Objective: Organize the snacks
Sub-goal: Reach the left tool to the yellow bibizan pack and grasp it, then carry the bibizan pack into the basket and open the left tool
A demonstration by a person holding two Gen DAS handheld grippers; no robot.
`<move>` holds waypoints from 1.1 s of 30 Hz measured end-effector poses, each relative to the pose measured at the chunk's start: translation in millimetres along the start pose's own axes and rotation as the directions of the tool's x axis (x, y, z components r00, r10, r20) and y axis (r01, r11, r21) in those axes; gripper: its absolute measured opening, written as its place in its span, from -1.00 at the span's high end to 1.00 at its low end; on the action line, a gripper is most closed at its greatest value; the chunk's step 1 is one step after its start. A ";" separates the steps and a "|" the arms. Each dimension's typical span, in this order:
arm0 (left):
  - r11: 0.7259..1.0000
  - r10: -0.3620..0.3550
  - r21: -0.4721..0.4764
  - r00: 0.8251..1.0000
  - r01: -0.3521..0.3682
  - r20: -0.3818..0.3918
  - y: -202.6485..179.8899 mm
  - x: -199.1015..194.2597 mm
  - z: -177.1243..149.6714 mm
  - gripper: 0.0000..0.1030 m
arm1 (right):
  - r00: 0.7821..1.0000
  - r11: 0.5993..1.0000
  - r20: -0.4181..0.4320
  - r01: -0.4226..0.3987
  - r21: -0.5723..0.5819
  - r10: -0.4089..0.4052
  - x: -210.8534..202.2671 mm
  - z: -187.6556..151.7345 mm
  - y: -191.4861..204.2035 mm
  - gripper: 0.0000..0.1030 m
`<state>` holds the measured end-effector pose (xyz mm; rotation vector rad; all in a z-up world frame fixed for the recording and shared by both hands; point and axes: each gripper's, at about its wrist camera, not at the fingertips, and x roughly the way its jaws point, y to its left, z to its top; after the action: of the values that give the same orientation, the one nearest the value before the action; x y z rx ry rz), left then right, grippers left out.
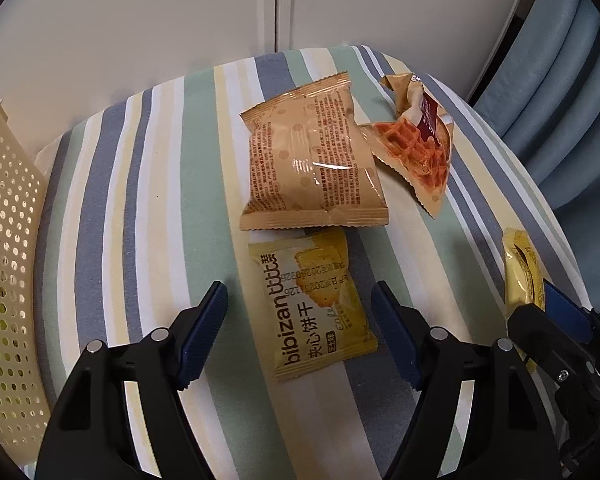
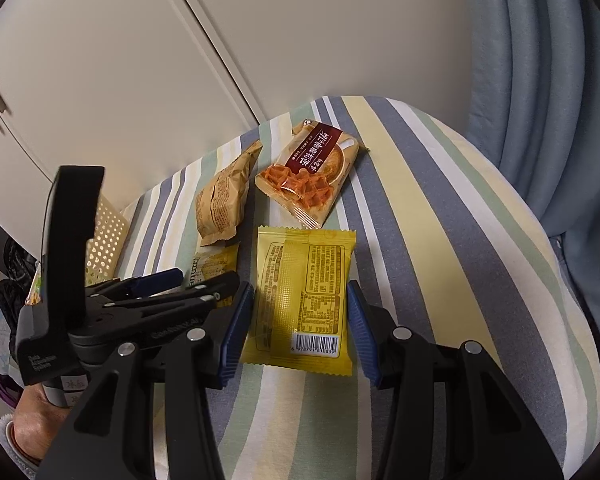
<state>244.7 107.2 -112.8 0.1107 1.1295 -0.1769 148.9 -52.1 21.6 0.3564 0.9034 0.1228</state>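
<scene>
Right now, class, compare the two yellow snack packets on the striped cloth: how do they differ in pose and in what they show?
The bibizan packet lies front up, showing its brand name and a cracker picture; the barcode packet lies back up, showing a seam, printed panels and a barcode. The bibizan packet sits between the left gripper jaws; the barcode packet sits between the right gripper jaws. Both are yellow, flat and ungripped.

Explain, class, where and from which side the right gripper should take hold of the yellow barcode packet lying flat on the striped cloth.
Grip the yellow barcode packet across its two long side edges, coming straight down from above. It lies flat, seam side up, on the striped cloth, and the right gripper already stands open with one finger by each long edge. The middle is probably best; the crimped ends are thin and may slip.
</scene>
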 end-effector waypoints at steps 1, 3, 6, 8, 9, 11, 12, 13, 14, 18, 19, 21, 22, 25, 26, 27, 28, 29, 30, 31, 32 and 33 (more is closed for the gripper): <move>1.000 0.007 0.008 1.000 -0.007 -0.004 -2.9 1.8 0.7 -0.47 | 1.000 1.000 0.001 -0.001 0.002 0.001 0.0 -0.1 -0.6 0.08; 0.999 0.028 0.024 1.000 -0.027 -0.010 -7.3 4.4 3.2 -0.47 | 1.000 1.000 0.002 -0.005 0.006 0.005 -0.2 -0.4 -1.5 0.08; 0.998 0.045 0.048 0.999 -0.044 -0.014 -12.7 9.0 7.5 -0.43 | 1.000 1.000 0.004 -0.010 0.007 0.010 -1.3 -1.1 -2.4 0.08; 0.997 0.038 0.062 0.999 -0.037 -0.011 -15.2 8.6 8.2 -0.34 | 1.000 1.000 0.005 -0.012 0.007 0.012 -2.0 -1.2 -2.9 0.08; 0.997 0.035 0.068 0.999 -0.034 -0.008 -17.3 9.3 9.2 -0.20 | 1.000 1.000 0.006 -0.013 0.007 0.013 -2.6 -1.6 -2.8 0.08; 0.997 0.033 0.072 0.999 -0.033 -0.001 -18.0 8.1 10.4 -0.03 | 1.000 1.000 0.006 -0.015 0.008 0.015 -2.7 -1.7 -2.9 0.08; 0.997 0.031 0.071 1.000 -0.031 0.000 -18.2 8.4 11.1 -0.01 | 1.000 1.000 0.007 -0.016 0.009 0.016 -2.6 -1.8 -2.9 0.08; 0.997 0.028 0.069 1.000 -0.028 0.002 -17.9 8.2 10.8 -0.01 | 1.000 1.000 0.007 -0.016 0.010 0.016 -2.9 -2.0 -2.9 0.08; 0.998 0.026 0.065 1.000 -0.026 0.005 -16.2 5.6 9.4 0.00 | 1.000 1.000 0.008 -0.017 0.011 0.017 -3.6 -2.2 -2.7 0.08; 0.998 0.027 0.049 0.999 -0.029 0.040 -9.6 -7.4 3.2 0.00 | 1.000 1.000 0.008 -0.018 0.010 0.018 -2.9 -2.2 -2.2 0.08; 0.998 0.032 0.054 0.998 -0.035 0.048 -8.8 -10.6 1.5 0.00 | 1.000 1.000 0.008 -0.019 0.009 0.019 -2.7 -2.2 -2.0 0.08; 0.997 0.043 0.063 0.997 -0.047 0.070 -8.0 -18.3 -3.0 0.00 | 1.000 1.000 0.009 -0.019 0.008 0.019 -2.7 -2.2 -1.3 0.08; 0.997 0.042 0.062 0.996 -0.047 0.076 -6.6 -21.2 -4.5 0.00 | 1.000 1.000 0.009 -0.019 0.008 0.019 -2.7 -2.3 -1.0 0.08; 0.999 0.030 0.040 0.995 -0.034 0.100 -0.4 -32.3 -9.8 0.00 | 1.000 1.000 0.009 -0.018 0.009 0.018 -2.4 -2.3 -0.9 0.08; 0.999 0.027 0.032 0.994 -0.031 0.109 2.4 -36.1 -11.2 0.00 | 1.000 1.000 0.008 -0.019 0.008 0.019 -2.5 -2.2 -1.2 0.08; 0.999 0.026 0.025 0.993 -0.030 0.118 5.0 -40.0 -12.2 0.00 | 1.000 1.000 0.009 -0.019 0.008 0.019 -2.7 -2.3 -1.3 0.08; 0.999 0.028 0.018 0.991 -0.030 0.128 7.3 -44.3 -13.4 0.00 | 1.000 1.000 0.009 -0.019 0.008 0.019 -2.8 -2.3 -1.1 0.08; 0.999 0.030 0.012 0.990 -0.032 0.141 10.3 -49.3 -14.2 0.00 | 1.000 1.000 0.009 -0.020 0.008 0.020 -2.6 -2.3 -1.1 0.08; 0.999 0.032 0.007 0.988 -0.033 0.152 12.2 -53.5 -14.7 0.00 | 1.000 1.000 0.009 -0.021 0.008 0.021 -2.4 -2.2 -0.9 0.08; 0.999 0.033 0.002 0.986 -0.034 0.166 15.1 -59.4 -15.7 0.00 | 1.000 1.000 0.009 -0.022 0.008 0.022 -2.3 -2.2 -0.7 0.08; 0.999 0.034 -0.003 0.984 -0.034 0.177 18.4 -66.2 -17.8 0.00 | 1.000 1.000 0.009 -0.024 0.009 0.024 -2.4 -2.1 -0.7 0.08; 0.999 0.037 -0.009 0.981 -0.036 0.189 21.0 -71.4 -18.5 0.00 | 1.000 1.000 0.010 -0.027 0.010 0.026 -2.2 -2.0 -0.6 0.08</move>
<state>202.7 137.2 -56.0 0.1075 0.9379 -0.1489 146.0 -52.7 21.9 0.3780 0.8903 0.1410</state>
